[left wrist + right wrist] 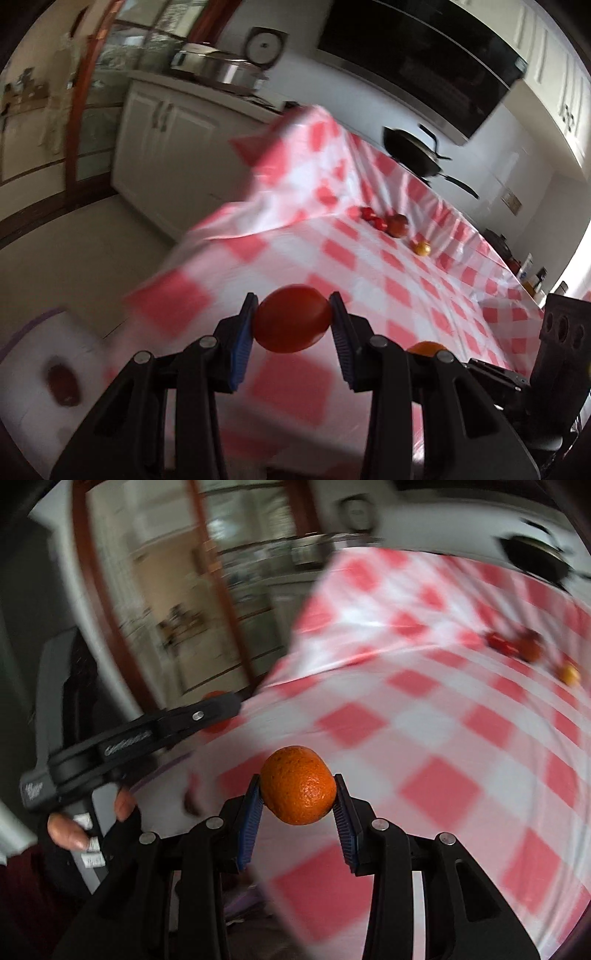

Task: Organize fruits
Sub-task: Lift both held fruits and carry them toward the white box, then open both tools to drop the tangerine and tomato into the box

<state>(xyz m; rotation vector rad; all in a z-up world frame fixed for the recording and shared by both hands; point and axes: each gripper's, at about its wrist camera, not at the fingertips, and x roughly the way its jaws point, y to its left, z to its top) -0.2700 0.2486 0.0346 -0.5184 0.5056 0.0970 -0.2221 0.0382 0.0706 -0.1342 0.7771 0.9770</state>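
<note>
Left wrist view: the left gripper (pixel 293 325) is clamped on a red tomato (pixel 293 318), low centre of frame; in the right wrist view, the right gripper (pixel 298 794) pinches an orange (pixel 298 785) at its tips. Both grips look shallow, so a jolt could pop either round fruit loose to roll off the checked tablecloth (pixel 388 258). Count: two fruits held, a red cluster (pixel 386 220) too blurred to count, one yellow-orange fruit (pixel 422 248) right of centre, and one dark-red piece on the white board (pixel 29 373) lower left.

Checked tablecloth (pixel 424 280) — black pan (pixel 412 151), rice cooker (pixel 264 46), white cabinets (pixel 166 155)
</note>
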